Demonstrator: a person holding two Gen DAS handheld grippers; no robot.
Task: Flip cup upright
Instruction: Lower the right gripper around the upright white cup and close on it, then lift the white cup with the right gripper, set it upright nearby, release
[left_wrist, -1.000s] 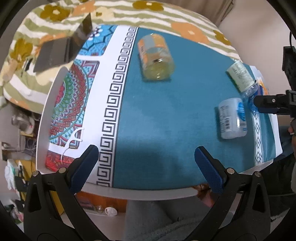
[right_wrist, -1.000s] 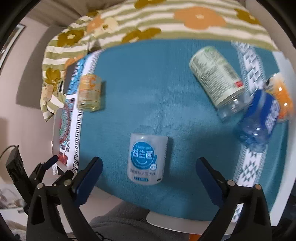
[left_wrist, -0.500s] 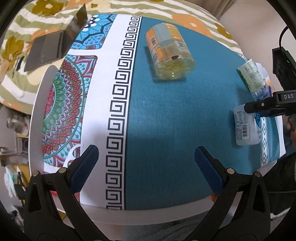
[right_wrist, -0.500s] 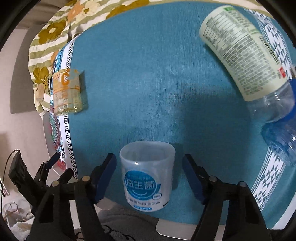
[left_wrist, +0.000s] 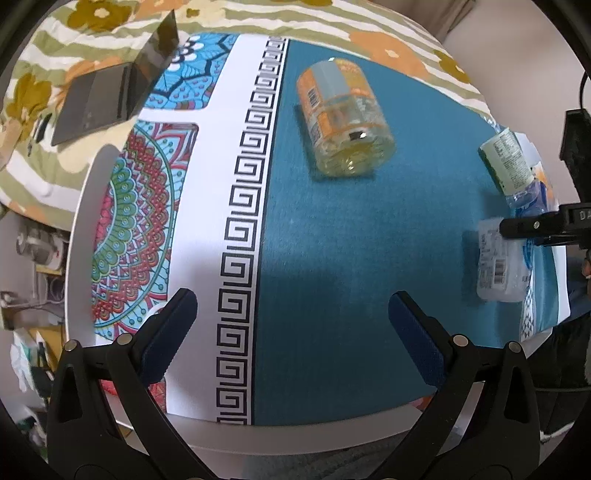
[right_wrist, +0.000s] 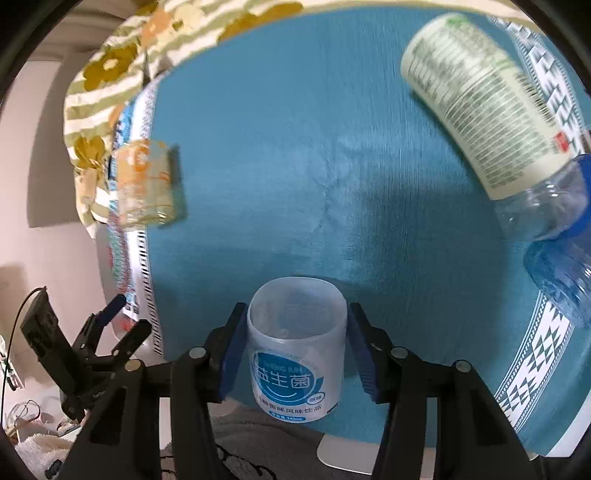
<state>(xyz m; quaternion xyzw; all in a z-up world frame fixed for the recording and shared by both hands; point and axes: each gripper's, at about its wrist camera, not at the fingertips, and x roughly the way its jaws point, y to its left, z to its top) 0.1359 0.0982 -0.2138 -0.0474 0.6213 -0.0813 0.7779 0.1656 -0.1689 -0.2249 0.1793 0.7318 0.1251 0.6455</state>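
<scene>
A translucent white cup with a blue round label (right_wrist: 297, 347) lies on its side on the teal cloth (right_wrist: 295, 166), its open mouth facing away from me. My right gripper (right_wrist: 297, 350) is shut on it, one pad on each side. The same cup (left_wrist: 498, 266) shows at the right edge of the left wrist view, with the right gripper's finger over it. My left gripper (left_wrist: 291, 332) is open and empty above the near table edge. It also shows in the right wrist view (right_wrist: 125, 325).
An orange-labelled clear cup (left_wrist: 345, 118) lies on its side at the far middle of the cloth. A green-labelled bottle (right_wrist: 480, 99) and a blue plastic bottle (right_wrist: 561, 266) lie at the right. A laptop (left_wrist: 110, 92) sits on the flowered bedding beyond the table.
My right gripper has moved down onto the white cup and its jaws have closed on its sides. My left gripper has drifted a little over the table, still open.
</scene>
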